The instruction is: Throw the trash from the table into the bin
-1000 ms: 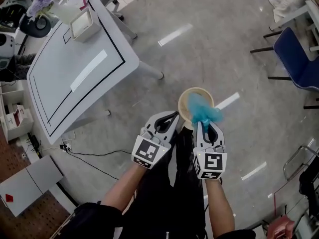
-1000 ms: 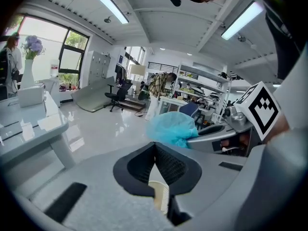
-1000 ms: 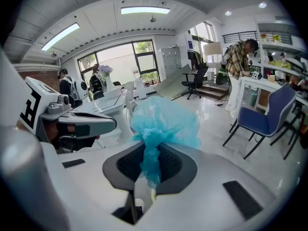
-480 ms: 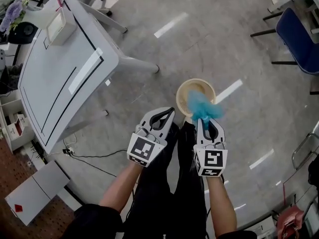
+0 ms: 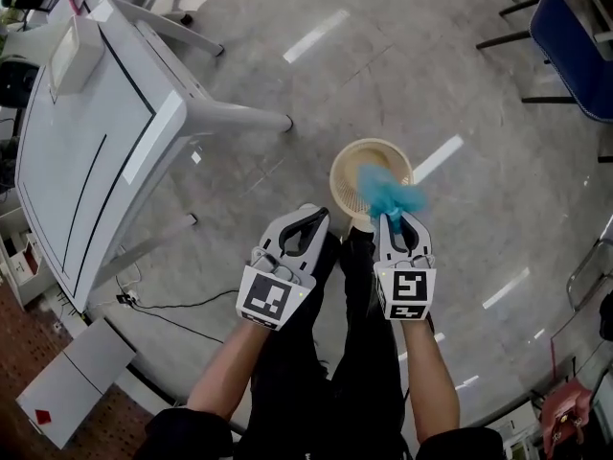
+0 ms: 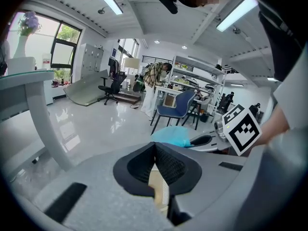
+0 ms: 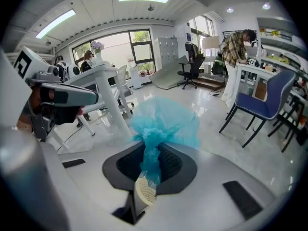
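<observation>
Right gripper [image 5: 391, 220] pinches blue bag [image 5: 387, 195] over the bin [image 5: 345, 194], poised for dropping; left gripper [image 5: 311, 218], jaws together, holds nothing.

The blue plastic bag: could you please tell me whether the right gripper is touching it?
Touching. The right gripper view shows the blue plastic bag with its bunched neck pinched between the jaws of the right gripper.

Crumpled blue plastic bag [image 5: 388, 196] in the right gripper [image 5: 390, 218], over a round beige slatted bin [image 5: 347, 192].
</observation>
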A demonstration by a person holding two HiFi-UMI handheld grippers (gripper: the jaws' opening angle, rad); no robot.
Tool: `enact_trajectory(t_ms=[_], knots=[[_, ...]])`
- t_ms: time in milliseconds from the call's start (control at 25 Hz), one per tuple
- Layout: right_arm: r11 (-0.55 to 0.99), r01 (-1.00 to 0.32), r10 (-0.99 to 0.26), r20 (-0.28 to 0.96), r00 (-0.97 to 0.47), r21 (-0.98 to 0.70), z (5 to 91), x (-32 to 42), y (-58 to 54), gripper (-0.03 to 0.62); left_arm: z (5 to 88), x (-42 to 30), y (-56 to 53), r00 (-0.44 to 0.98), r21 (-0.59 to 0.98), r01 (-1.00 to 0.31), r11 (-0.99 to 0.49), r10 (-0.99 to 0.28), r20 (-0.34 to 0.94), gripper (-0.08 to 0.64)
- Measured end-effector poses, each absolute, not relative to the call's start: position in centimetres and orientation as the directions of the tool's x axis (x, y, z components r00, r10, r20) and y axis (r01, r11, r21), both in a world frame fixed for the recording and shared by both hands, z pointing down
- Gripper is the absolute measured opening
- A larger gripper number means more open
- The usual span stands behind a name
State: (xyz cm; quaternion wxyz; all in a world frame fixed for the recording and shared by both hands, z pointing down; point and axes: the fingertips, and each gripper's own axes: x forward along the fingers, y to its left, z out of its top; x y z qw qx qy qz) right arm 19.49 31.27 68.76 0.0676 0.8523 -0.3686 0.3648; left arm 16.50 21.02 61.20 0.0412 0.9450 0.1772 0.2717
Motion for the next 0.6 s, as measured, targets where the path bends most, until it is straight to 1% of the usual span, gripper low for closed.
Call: enact_trajectory(t_ms=[80,400,600], knots=[[-0.727,-0.668,-0.577,0.671,0.466,-0.161,70.3,19.9,31.6,0.044,61.9,16.2,21.3,0.787,0.190,0.299,-0.935,0.354,0.505,0.008],[-0.746,-0.650,-0.528,0.725,0.443,-0.146,77.6,19.5,32.5,0.044,67.5,14.8,22.4,0.758,0.193,0.322,-0.927,0.374,0.534,0.008],[-0.715,-0.685,-0.521,0.763,0.383,-0.144,82.2,19.4,31.5,0.044,70.0,15.0,22.7,0.735,0.190,0.322,-0.928,0.371,0.568,0.008]])
